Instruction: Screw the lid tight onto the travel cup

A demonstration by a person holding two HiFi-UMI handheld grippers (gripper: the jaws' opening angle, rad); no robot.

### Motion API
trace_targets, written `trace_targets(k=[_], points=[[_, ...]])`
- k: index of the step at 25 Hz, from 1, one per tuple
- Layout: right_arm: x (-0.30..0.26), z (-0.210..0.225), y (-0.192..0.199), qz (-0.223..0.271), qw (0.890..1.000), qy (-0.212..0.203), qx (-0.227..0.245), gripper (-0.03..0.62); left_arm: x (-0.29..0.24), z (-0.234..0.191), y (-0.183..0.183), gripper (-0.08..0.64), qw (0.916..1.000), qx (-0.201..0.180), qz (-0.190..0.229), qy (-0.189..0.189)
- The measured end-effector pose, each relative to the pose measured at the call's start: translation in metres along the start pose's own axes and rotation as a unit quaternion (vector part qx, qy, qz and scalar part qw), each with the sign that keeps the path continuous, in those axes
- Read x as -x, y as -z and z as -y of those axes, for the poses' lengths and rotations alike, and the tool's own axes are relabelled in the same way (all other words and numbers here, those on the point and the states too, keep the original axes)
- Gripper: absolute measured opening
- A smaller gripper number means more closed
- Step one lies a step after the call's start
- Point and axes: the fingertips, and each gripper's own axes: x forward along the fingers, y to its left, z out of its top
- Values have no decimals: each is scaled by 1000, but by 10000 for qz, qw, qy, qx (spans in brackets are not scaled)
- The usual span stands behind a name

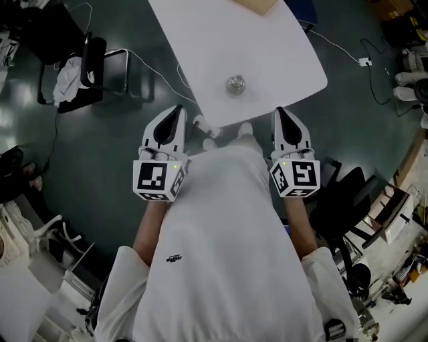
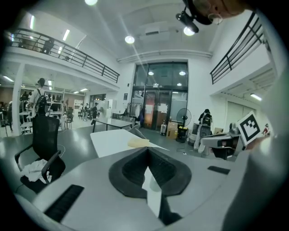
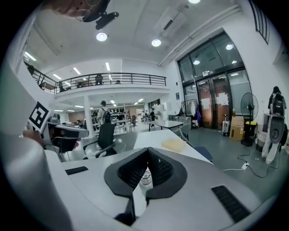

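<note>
The travel cup [image 1: 235,84] stands alone near the front edge of the white table [image 1: 267,40]; from above it shows a round, shiny top. Both grippers are held close to the person's body, short of the table and apart from the cup. The left gripper [image 1: 176,110] is shut with nothing in it, and so is the right gripper [image 1: 279,111]. In the right gripper view the cup [image 3: 145,177] shows through the slit below the shut jaws of the right gripper [image 3: 146,154]. The left gripper [image 2: 147,152] points at the table [image 2: 113,140] with its jaws together.
A tan flat item [image 1: 257,5] lies at the table's far end. A black office chair with a white cloth [image 1: 83,70] stands to the left, another black chair [image 1: 348,194] to the right. Cables [image 1: 348,53] run over the dark floor.
</note>
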Motion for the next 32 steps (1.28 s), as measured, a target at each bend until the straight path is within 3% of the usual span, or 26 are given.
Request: trace_targets(k=[7,20,32], points=[[-6,-11,9,-160,9998,-34,74,-2,-4,-3,-4,3,9996,-161,-15,247],[-5,-8,-1,-307,9991,-157,227,-2,-7,19,-6,3,9994,-110,-115,310],[17,-17,15,-394,9984,-263,311,-2,5,39,0,3,9989,-85,-150,438]])
